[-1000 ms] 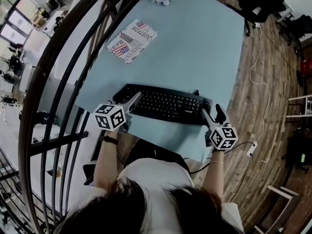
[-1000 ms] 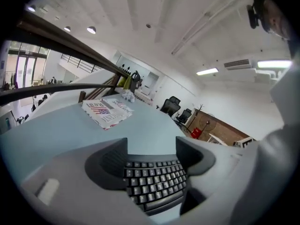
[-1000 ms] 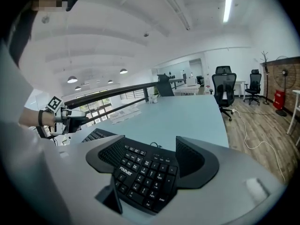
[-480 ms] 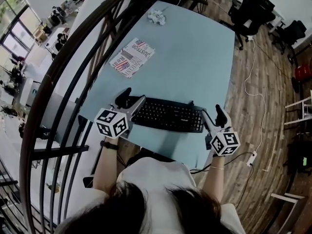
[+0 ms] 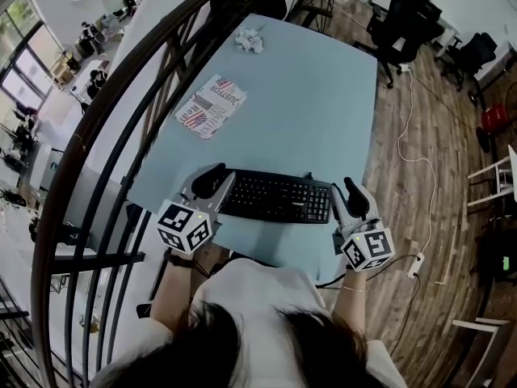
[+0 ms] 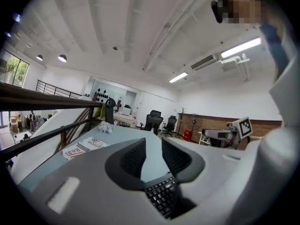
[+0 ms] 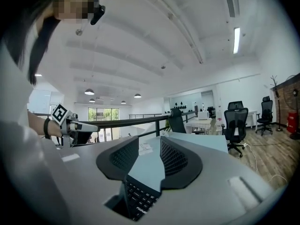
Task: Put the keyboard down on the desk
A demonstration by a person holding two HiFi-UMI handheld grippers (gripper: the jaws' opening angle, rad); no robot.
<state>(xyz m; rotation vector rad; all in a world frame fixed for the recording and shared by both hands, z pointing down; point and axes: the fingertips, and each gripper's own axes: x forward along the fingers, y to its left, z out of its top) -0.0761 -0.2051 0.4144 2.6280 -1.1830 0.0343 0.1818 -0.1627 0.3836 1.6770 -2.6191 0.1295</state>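
A: Keyboard (image 5: 275,196), head view: black, full-size, flat on the pale blue desk (image 5: 323,95), at its 6 o'clock edge.
B: Around it?
A: Flag-print magazine (image 5: 212,107) at 11 o'clock, crumpled paper (image 5: 250,40) at 12, dark railing (image 5: 105,136) at 9. Nothing blocks it. Left gripper (image 5: 214,181) at its 9 o'clock end, right gripper (image 5: 346,191) at 3.
B: Left gripper view?
A: Jaws closing, released. Only desk between them, keys just below.
B: Right gripper view?
A: Same, closing, grasping nothing. A second ago both jaws were spread wider. The keyboard is in the same spot.
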